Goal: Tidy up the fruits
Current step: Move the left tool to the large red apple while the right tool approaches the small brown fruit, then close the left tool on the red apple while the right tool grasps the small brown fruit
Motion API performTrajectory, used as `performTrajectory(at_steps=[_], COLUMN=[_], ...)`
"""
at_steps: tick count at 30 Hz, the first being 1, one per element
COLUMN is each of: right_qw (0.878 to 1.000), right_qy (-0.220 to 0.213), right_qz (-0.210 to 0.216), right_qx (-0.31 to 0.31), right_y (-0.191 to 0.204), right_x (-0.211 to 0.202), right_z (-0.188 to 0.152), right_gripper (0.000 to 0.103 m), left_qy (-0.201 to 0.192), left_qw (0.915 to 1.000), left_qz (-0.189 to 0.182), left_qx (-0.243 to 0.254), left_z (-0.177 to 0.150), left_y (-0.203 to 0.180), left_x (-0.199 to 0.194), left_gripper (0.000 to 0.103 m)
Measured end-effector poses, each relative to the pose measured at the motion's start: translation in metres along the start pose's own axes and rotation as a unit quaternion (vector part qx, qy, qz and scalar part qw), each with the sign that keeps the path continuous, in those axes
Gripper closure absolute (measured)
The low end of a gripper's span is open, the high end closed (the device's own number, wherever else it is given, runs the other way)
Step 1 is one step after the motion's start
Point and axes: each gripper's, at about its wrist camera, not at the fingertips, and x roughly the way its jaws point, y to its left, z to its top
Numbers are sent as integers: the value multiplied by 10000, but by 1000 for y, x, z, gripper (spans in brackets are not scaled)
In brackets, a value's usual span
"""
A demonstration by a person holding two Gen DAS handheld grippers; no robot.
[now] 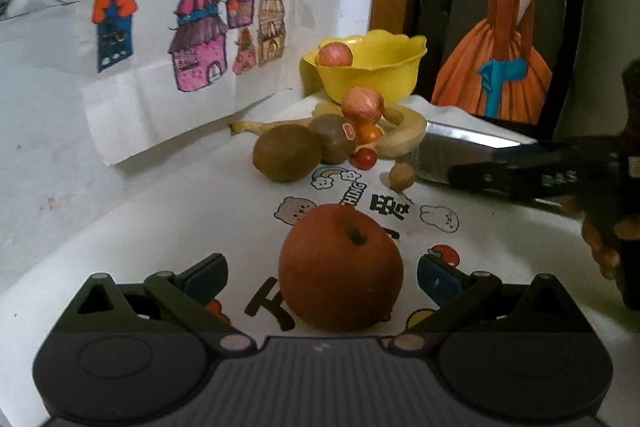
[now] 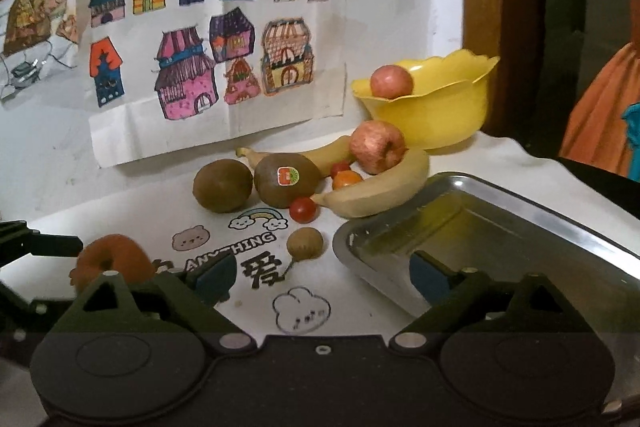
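Only rightward, tray interior.

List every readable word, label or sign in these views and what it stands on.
"ANYTHING": printed on the white table cover, under the rainbow.
Large black characters beside it: partly hidden, not readable.
Sticker on the kiwi: too small to read.
Lettering on the right gripper: blurred.

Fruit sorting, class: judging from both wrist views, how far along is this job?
Done: one apple sits in the yellow bowl. In hand: the open left gripper brackets a red apple on the table, not yet gripped. Left: bananas, two kiwis, another apple, small tomatoes and a small brown fruit. The metal tray holds nothing; the right gripper is open.
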Motion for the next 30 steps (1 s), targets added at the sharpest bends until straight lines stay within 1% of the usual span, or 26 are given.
performTrajectory(at_steps=[1,2,4,5,8,9,10,12,17,20,22,24,27,30], right_qw=[9999,9999,9990,9990,9977,9974,9971,9964,9952,9942,9936,9930,9921,9920], right_qy=[97,97,203,203,287,315,343,395,382,390,420,470,538,553], right_qz=[112,112,298,298,407,431,439,461,472,469,487,549,578,630], right_qx=[-80,-80,-256,-256,-452,-487,-522,-599,-769,-881,-923,-932,-974,-941], right_y=[-1,-1,1,1,6,7,8,9,13,16,17,18,20,21], right_x=[12,12,27,27,45,49,52,59,71,75,76,78,82,84], right_z=[1,1,1,1,2,3,3,4,9,10,11,10,10,10], right_gripper=[13,14,17,18,23,27,31,34,41,47,52,55,55,57], left_qy=[9,14,26,41,105,127,146,165,317,378,380,379,377,380], left_qw=[10000,10000,9999,9999,9998,9998,9998,9998,9995,9992,9992,9992,9992,9992], left_qz=[-1,-11,-62,-83,-103,-115,-119,-112,-59,-86,-92,-120,-117,-124], left_qx=[25,51,76,78,94,101,104,98,72,52,49,54,41,28], left_z=[0,0,1,2,3,3,3,3,1,1,1,1,1,0], left_y=[-1,-3,-4,-4,-6,-6,-6,-6,-6,-4,-5,-6,-6,-6], left_x=[1,3,6,7,11,13,14,16,20,22,22,22,22,22], left_gripper=[0,1,3,5,10,11,12,16,23,24,26,28,28,29])
